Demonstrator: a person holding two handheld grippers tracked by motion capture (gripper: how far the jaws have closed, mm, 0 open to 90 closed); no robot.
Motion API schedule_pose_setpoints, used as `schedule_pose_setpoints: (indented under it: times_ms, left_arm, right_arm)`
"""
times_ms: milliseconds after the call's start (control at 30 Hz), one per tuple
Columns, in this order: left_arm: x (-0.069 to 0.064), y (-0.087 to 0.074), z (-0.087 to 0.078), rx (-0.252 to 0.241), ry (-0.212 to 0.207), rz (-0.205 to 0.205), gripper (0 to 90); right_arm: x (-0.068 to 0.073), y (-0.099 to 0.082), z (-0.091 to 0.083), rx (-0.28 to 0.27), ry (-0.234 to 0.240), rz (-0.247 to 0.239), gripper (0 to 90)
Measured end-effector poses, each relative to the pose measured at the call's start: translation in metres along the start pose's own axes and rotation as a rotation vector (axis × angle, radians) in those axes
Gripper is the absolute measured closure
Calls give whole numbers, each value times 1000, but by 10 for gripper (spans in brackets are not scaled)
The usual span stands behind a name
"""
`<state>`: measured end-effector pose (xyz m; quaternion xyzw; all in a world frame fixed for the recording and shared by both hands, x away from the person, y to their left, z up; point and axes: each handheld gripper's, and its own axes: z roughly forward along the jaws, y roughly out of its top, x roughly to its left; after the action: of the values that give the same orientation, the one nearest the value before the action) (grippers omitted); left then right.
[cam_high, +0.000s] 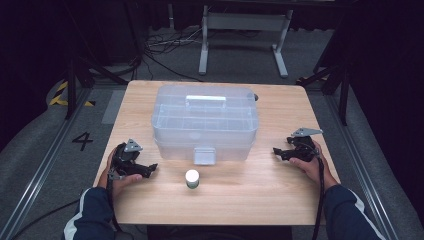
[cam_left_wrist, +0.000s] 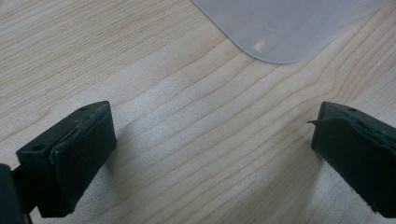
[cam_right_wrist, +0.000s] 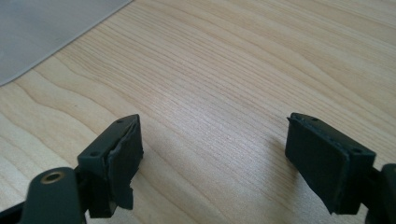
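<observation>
**A:** Where do you stand right now?

**B:** At the start, by the look of it. Your left gripper rests on the table at about eight o'clock from the clear plastic case, and your right gripper rests at about four o'clock from it. Both point inward toward the case.

**A:** And the jaws?

**B:** Wide apart on both. In the left gripper view you see bare wood between your pads and a rounded corner of the case up at one o'clock. In the right gripper view it is the same: nothing between your pads, the case's edge off at eleven o'clock.

**A:** So nothing is held?

**B:** Nothing. The small white-capped bottle stands upright at six o'clock from the case, just in front of its latch, between your two grippers and apart from both.

**A:** What is done, then?

**B:** I judge nothing yet. The lid looks shut, the latch down, the bottle untouched. Opening the case and picking up the bottle both seem left to you.
</observation>
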<state>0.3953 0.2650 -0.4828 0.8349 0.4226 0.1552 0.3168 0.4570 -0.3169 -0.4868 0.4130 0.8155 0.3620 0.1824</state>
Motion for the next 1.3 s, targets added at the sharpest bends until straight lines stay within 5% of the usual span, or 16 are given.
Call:
schedule_pose_setpoints:
  times_ms: [500, 667, 800, 1300]
  left_arm:
    - [0, 0, 0, 1, 3, 4, 4]
    - [0, 0, 0, 0, 3, 2, 4]
    - [0, 0, 0, 0, 4, 2, 4]
    - [0, 0, 0, 0, 2, 3, 4]
  right_arm:
    - [-3, 2, 0, 28, 8, -8, 146]
    - [-8, 6, 0, 50, 16, -14, 195]
    - [-15, 7, -6, 12, 19, 33, 233]
    - [0, 31, -28, -89, 25, -44, 271]
